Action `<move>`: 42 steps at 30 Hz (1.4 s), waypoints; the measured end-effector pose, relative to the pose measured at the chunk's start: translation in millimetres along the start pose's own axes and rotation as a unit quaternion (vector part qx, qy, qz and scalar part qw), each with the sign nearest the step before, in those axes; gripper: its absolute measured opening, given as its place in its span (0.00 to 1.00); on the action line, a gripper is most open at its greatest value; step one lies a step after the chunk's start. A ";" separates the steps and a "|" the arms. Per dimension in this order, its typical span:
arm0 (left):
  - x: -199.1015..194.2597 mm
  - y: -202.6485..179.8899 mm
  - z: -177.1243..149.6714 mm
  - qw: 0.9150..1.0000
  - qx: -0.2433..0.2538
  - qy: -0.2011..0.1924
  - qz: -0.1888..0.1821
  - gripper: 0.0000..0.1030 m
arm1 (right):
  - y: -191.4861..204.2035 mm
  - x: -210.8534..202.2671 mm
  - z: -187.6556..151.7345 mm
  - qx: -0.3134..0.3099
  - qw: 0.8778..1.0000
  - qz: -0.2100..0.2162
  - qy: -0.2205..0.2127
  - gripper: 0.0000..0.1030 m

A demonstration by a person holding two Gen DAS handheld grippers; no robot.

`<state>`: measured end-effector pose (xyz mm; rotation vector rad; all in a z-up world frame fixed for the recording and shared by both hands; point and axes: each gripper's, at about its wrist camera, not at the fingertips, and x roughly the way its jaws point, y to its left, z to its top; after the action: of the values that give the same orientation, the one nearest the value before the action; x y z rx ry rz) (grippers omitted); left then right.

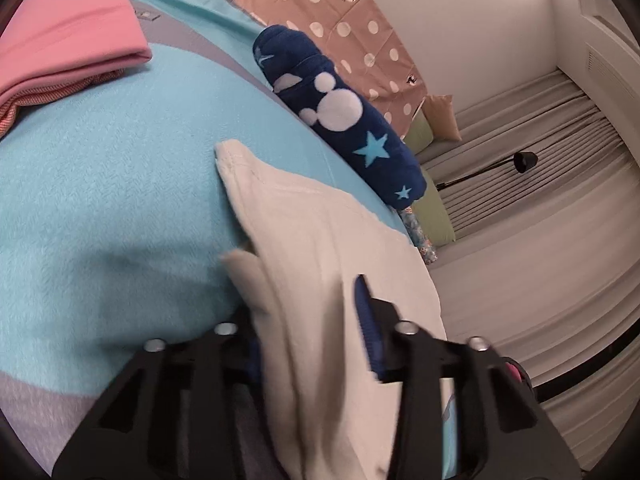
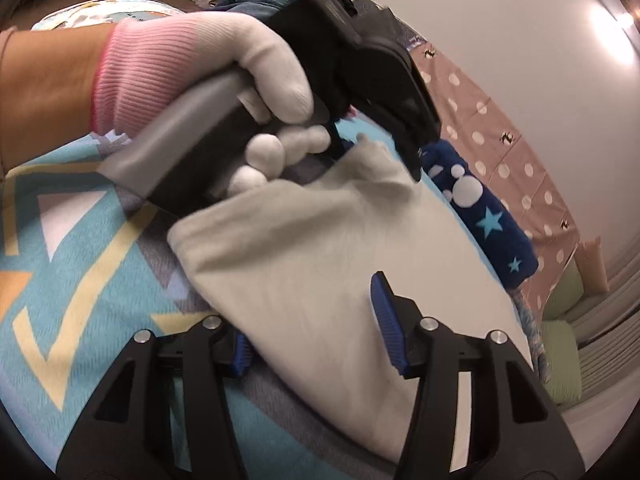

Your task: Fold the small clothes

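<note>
Turquoise bedding (image 1: 100,184) with a yellow and grey geometric print covers the bed that serves as the work surface; a white wall and grey curtains stand beyond its far edge. A cream garment (image 1: 320,248) lies near that edge, just beside a rolled navy blanket (image 1: 340,112) with white dots and blue stars. A folded pink cloth (image 1: 68,44) rests well apart, toward the bed's left corner.

Left gripper (image 1: 308,316): jaws narrowed, with a fold of the cream garment between the blue pads; whether the pads press on it cannot be determined.

Right gripper (image 2: 316,328): jaws about half open over the garment's near part (image 2: 288,264); contact cannot be determined. A gloved hand (image 2: 224,80) holds the left tool's handle.
</note>
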<state>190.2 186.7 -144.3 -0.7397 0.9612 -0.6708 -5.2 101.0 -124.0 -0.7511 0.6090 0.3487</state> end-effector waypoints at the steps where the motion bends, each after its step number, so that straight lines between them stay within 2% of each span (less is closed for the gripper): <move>1: 4.0 2.5 2.5 1.000 -0.005 0.006 -0.003 0.15 | -1.9 1.6 0.7 0.004 1.000 0.003 -0.001 0.49; 5: 15.4 3.4 11.6 1.000 -0.012 0.009 -0.003 0.10 | -6.1 2.9 1.0 0.010 1.000 0.022 -0.006 0.39; 6: 16.2 1.2 13.1 1.000 -0.010 0.007 0.000 0.10 | -7.7 2.9 0.3 0.015 1.000 0.025 -0.006 0.21; 7: 16.4 -1.5 14.9 1.000 -0.008 0.005 0.001 0.08 | -8.8 0.5 0.2 0.020 1.000 0.022 -0.008 0.10; 13: 1.9 -27.0 23.9 1.000 0.012 -0.018 -0.007 0.06 | -54.1 -32.8 -2.3 0.111 0.991 0.038 -0.063 0.08; 18: 2.7 -64.2 30.2 0.999 0.034 -0.025 0.006 0.06 | -93.2 -44.5 -10.5 0.186 0.978 0.062 -0.067 0.08; 23: 19.2 -101.6 36.1 0.998 0.046 -0.019 0.023 0.06 | -120.6 -56.8 -27.9 0.240 0.966 0.061 -0.075 0.08; 32: 86.9 -190.6 29.1 0.992 0.105 0.010 0.070 0.06 | -196.9 -75.2 -95.3 0.374 0.920 0.083 -0.080 0.08; 37: 133.3 -226.2 15.3 0.987 0.132 0.031 0.085 0.06 | -236.7 -76.5 -147.6 0.443 0.888 0.102 -0.071 0.08; 42: 185.9 -258.4 -1.2 0.978 0.165 0.063 0.110 0.06 | -257.0 -72.4 -192.8 0.500 0.856 0.116 -0.062 0.08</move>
<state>221.7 -107.2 -26.0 -0.2959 0.9986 -0.6655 -7.5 -220.6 -53.1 0.3527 0.6574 0.2475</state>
